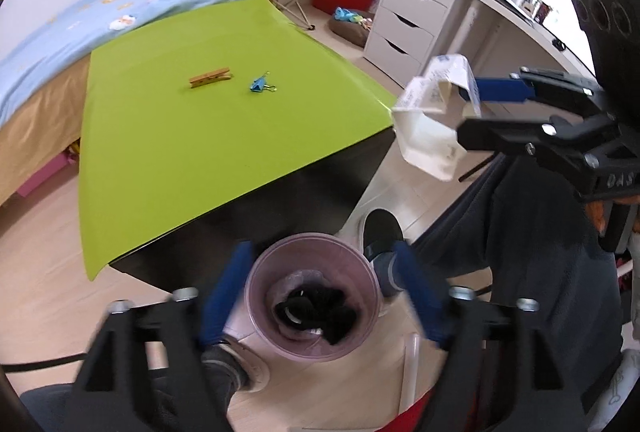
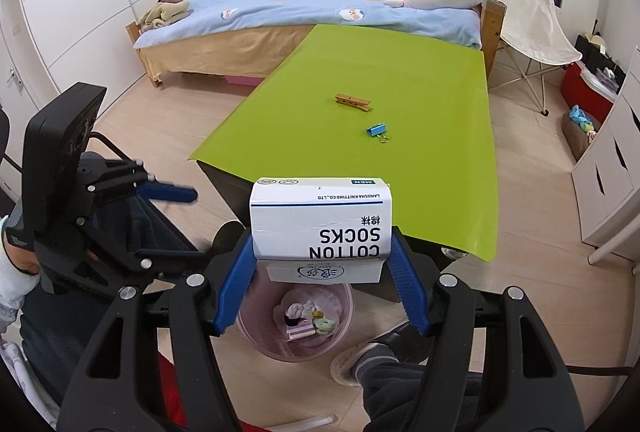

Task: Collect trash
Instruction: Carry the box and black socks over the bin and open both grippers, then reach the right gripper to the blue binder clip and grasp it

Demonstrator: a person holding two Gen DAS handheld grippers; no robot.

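step in hand: carrying trash to the bin. the right tongs (image 2: 322, 256) are clamped on a white cotton-socks carton (image 2: 320, 224), one blue pad against each side, and hold it in the air off the near end of the green bench (image 2: 400, 79), directly above the pink waste bin (image 2: 256, 332) on the floor.

the left tongs (image 1: 320, 296) stand apart with nothing between them, poised over the same bin beside the bench.

bin contents: in the right wrist view, small scraps lie at the bottom, among them something pink, a yellow-green piece and a flat pink item; the left wrist view shows a dark bundle instead, so exact contents cannot be confirmed.

next move, by judgement: open the right tongs so the carton drops inside the rim; the carton looks nearly as wide as the bin mouth and could catch on it.

remaining on the bench: a wooden clothespin (image 2: 354, 101) and a blue binder clip (image 2: 376, 131), near each other, not touching.
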